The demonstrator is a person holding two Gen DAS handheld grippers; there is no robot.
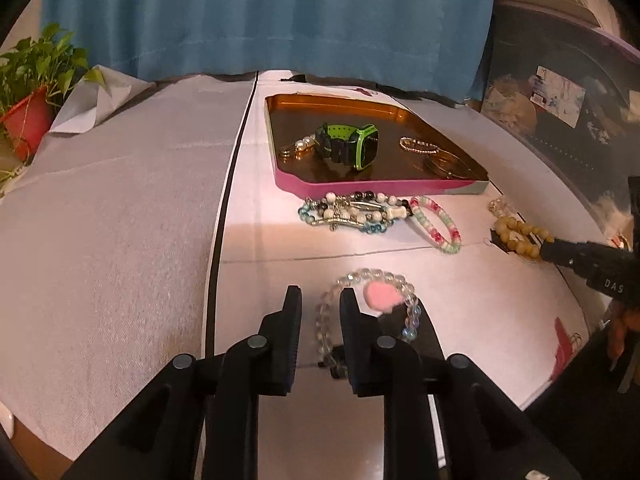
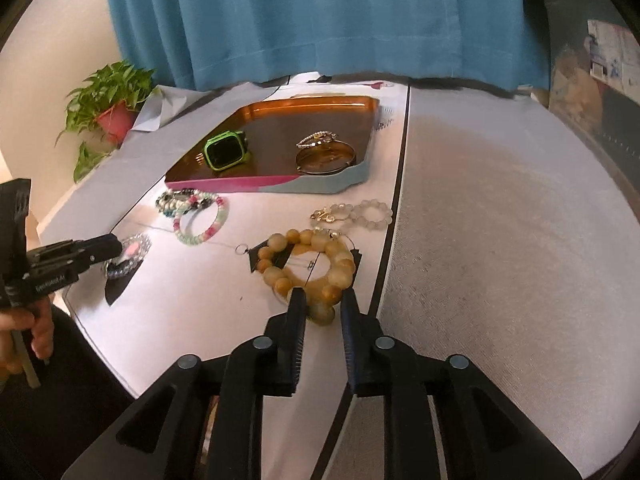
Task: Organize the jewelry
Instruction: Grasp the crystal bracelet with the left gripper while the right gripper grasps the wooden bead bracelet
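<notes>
**Two grippers at two bracelets, tray half filled**

Left wrist view: the left gripper point(image 1: 320, 294) stands over a clear bead bracelet point(image 1: 370, 308) with a pink charm, which lies on the white cloth point(image 1: 120, 240) at the near edge. Its jaws are a little apart; one side of the bead ring passes through the gap and the right finger sits inside the ring, but whether the pads press the beads I cannot tell. Farther off sits the tray point(image 1: 360, 186), holding a green watch point(image 1: 352, 144) and gold chains. Just near of the tray lie a tangle of mixed beads point(image 1: 348, 212) and a pink-and-green bracelet point(image 1: 436, 224).

Right wrist view: the right gripper point(image 2: 323, 300) has its jaws slightly parted around the nearest large bead of an amber bead bracelet point(image 2: 308, 272); the bead sits between the fingers, contact unclear. A frosted white bracelet point(image 2: 370, 212) lies just beyond it, near the tray's right corner.
</notes>
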